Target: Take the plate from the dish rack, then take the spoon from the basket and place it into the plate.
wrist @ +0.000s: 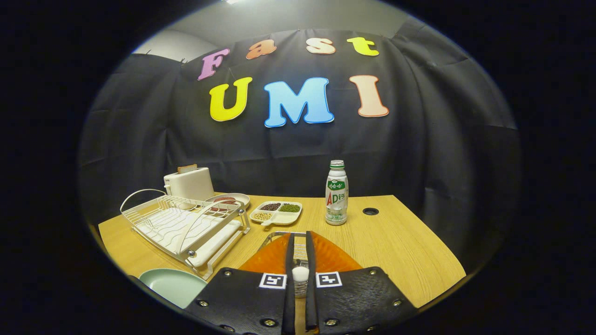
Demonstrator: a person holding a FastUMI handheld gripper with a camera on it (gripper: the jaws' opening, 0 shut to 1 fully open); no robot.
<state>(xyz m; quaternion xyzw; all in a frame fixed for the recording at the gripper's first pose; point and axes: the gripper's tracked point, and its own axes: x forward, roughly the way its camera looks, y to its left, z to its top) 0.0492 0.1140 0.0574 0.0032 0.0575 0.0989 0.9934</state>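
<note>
Black cloth hangs behind a wooden bench [400, 251]. On it, well beyond the fingers, a white dish rack [186, 225] stands empty beside a toaster [188, 183], a dish of dark food [228, 201], a four-part tray of beans [275, 212] and a milk bottle [336, 192]. The pale green plate [173, 284] lies flat on the bench just near the rack's front corner. The gripper [300, 246] hangs over an orange basket [326, 258], its jaws clenched on a pale spoon handle [300, 274].

Pale green plate [170, 284] lies flat on the table beside the empty white dish rack [186, 225]
</note>
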